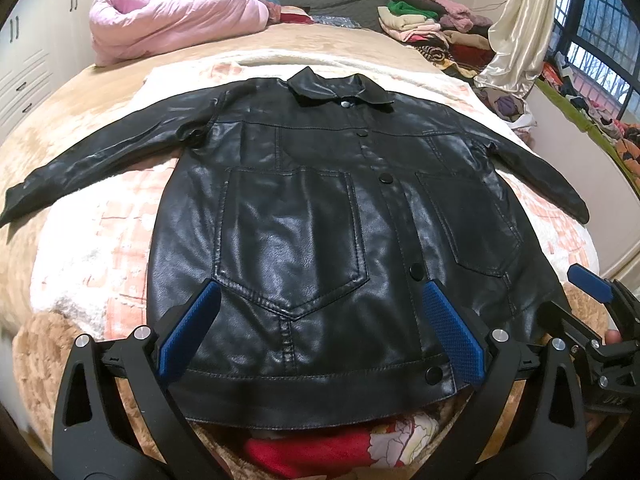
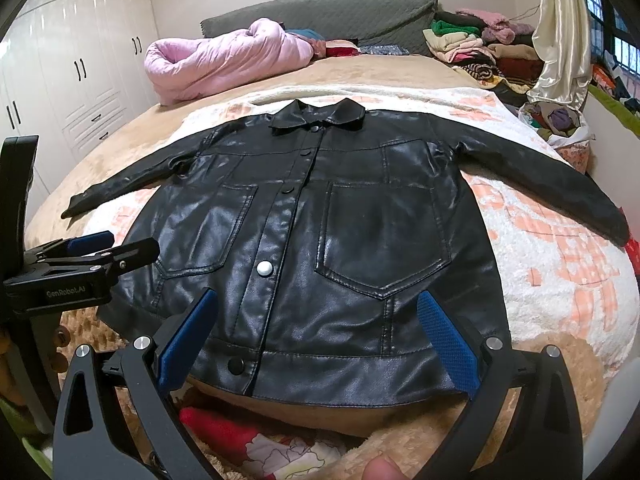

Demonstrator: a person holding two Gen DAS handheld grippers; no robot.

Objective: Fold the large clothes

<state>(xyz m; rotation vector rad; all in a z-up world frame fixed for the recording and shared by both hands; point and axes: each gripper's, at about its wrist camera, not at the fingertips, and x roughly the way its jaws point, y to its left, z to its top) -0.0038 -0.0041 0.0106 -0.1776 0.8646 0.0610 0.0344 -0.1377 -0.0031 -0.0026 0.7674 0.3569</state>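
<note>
Left wrist view: black leather jacket [image 1: 304, 216] flat on bed [image 1: 80, 128], front up, collar far, hem nearest, sleeves out sideways. Left gripper [image 1: 320, 328] spread over hem; right gripper [image 2: 320, 332] spread likewise, nearer right-hand sleeve [image 2: 552, 184]; nothing pinched

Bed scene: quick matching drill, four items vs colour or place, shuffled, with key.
Items:
1. leather jacket
2. quilt
3. clothes pile
4. left gripper

Descriptions:
A. pink, bundled at the bed's far left
B. open, over the jacket hem
C. black, spread flat, sleeves out
D. mixed colours, stacked far right by the curtain

Pairs: 1-C, 2-A, 3-D, 4-B
</note>
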